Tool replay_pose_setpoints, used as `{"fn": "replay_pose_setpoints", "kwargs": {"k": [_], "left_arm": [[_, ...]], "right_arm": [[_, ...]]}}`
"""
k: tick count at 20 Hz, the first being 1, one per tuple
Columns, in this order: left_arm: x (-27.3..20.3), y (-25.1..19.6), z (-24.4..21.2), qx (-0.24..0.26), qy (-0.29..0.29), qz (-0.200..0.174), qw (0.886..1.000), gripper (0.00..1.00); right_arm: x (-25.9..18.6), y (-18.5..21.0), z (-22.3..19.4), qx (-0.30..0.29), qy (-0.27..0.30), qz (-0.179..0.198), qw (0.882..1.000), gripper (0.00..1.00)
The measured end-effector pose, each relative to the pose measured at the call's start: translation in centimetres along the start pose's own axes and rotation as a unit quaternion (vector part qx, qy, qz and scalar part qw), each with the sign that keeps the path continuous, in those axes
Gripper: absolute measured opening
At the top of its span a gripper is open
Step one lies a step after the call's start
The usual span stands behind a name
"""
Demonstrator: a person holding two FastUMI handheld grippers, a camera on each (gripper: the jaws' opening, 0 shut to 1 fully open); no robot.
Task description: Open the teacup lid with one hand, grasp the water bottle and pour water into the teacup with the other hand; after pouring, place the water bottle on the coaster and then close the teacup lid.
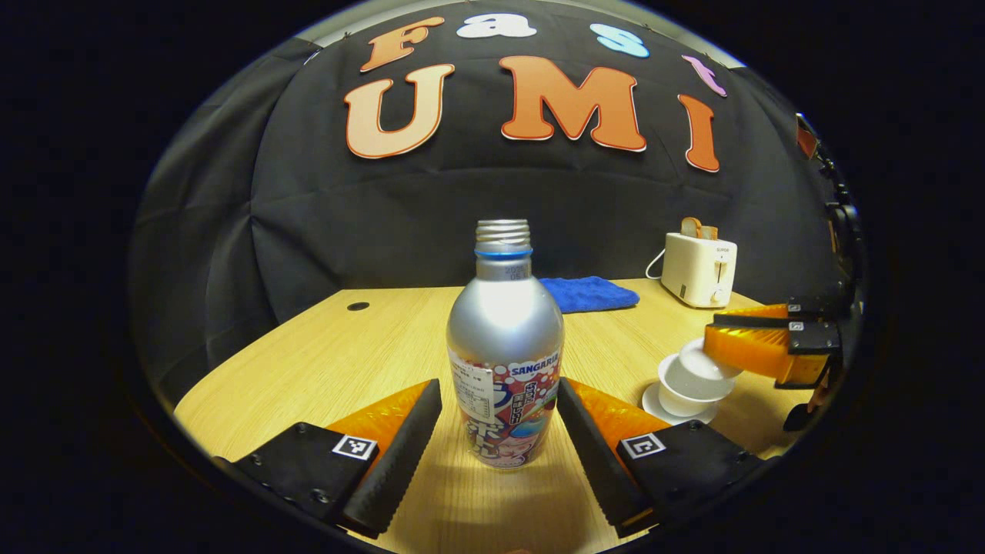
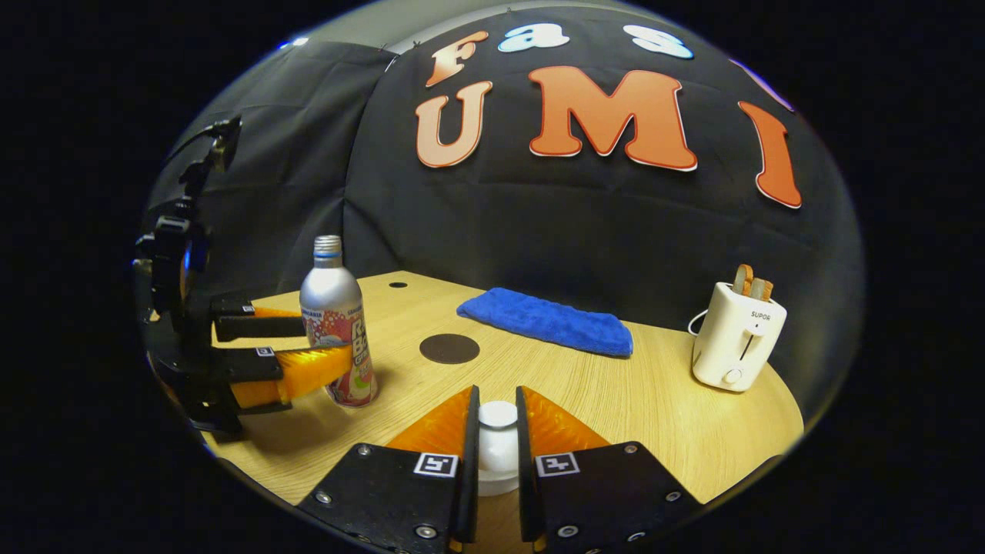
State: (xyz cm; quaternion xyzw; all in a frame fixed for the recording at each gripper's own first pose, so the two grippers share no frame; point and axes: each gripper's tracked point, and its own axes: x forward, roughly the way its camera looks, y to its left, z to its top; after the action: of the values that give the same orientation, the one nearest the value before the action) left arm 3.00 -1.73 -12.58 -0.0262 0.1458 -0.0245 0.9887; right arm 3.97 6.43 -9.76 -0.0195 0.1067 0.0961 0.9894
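Left claw (image 1: 500, 431) stood apart, fingers flanking water bottle (image 1: 504, 354) upright on table (image 1: 346, 346), not touching it. Right claw (image 2: 498, 431) clamped on teacup lid (image 2: 498, 415), tilted over teacup (image 1: 687, 388), right of bottle. Coaster (image 2: 449, 348), blue towel (image 2: 546, 319), toaster (image 2: 737, 338) beyond bottle.

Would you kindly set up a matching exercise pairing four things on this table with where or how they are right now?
Things:
1. silver metal water bottle
2. white teacup lid
3. blue folded cloth
4. dark round coaster

States:
A. lying flat near the back wall
B. pinched between the right hand-held gripper fingers
C. bare, with nothing on it
D. standing upright, uncapped, between the open left hand-held gripper fingers

Pairs: 1-D, 2-B, 3-A, 4-C
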Motion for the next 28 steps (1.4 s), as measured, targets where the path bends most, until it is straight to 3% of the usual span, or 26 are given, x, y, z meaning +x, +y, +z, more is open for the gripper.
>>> {"fn": "replay_pose_setpoints", "kwargs": {"k": [2,4,8,11,12,15,20,21,22,24,28], "left_arm": [[0.4,-0.2,-0.6,-0.005,0.010,-0.002,1.000,0.94],[0.7,-0.5,-1.1,-0.009,0.019,-0.005,1.000,0.99],[0.7,-0.3,-0.9,-0.004,0.017,0.001,1.000,0.87],[0.5,0.4,-0.5,0.026,0.012,0.013,0.999,0.86],[0.5,0.5,0.2,0.043,0.008,0.019,0.999,0.81],[0.7,0.5,1.9,0.101,-0.009,0.032,0.994,0.81],[0.2,0.2,4.3,0.218,-0.028,0.055,0.974,0.84],[0.2,0.3,4.8,0.246,-0.033,0.059,0.967,0.81],[0.1,0.4,5.1,0.273,-0.036,0.066,0.959,0.87],[0.2,0.2,5.7,0.318,-0.045,0.075,0.944,0.81],[0.8,0.2,5.6,0.380,-0.040,0.077,0.921,0.84]], "right_arm": [[-0.9,-0.8,0.7,0.000,-0.009,-0.010,1.000,0.23],[-1.9,-1.7,1.4,0.001,-0.017,-0.019,1.000,0.23],[-3.4,-3.8,1.9,0.011,-0.027,-0.042,0.999,0.22],[-4.5,-5.5,1.9,0.018,-0.031,-0.059,0.998,0.23],[-4.7,-5.9,2.0,0.021,-0.031,-0.061,0.997,0.23],[-6.1,-7.4,2.9,0.024,-0.045,-0.077,0.996,0.22],[-8.4,-10.2,3.4,0.033,-0.055,-0.104,0.992,0.22],[-8.8,-10.6,3.5,0.034,-0.058,-0.108,0.992,0.22],[-9.1,-11.1,3.4,0.037,-0.059,-0.112,0.991,0.22],[-9.6,-11.8,3.1,0.040,-0.059,-0.119,0.990,0.22],[-10.3,-12.8,2.6,0.047,-0.060,-0.126,0.989,0.22]]}}
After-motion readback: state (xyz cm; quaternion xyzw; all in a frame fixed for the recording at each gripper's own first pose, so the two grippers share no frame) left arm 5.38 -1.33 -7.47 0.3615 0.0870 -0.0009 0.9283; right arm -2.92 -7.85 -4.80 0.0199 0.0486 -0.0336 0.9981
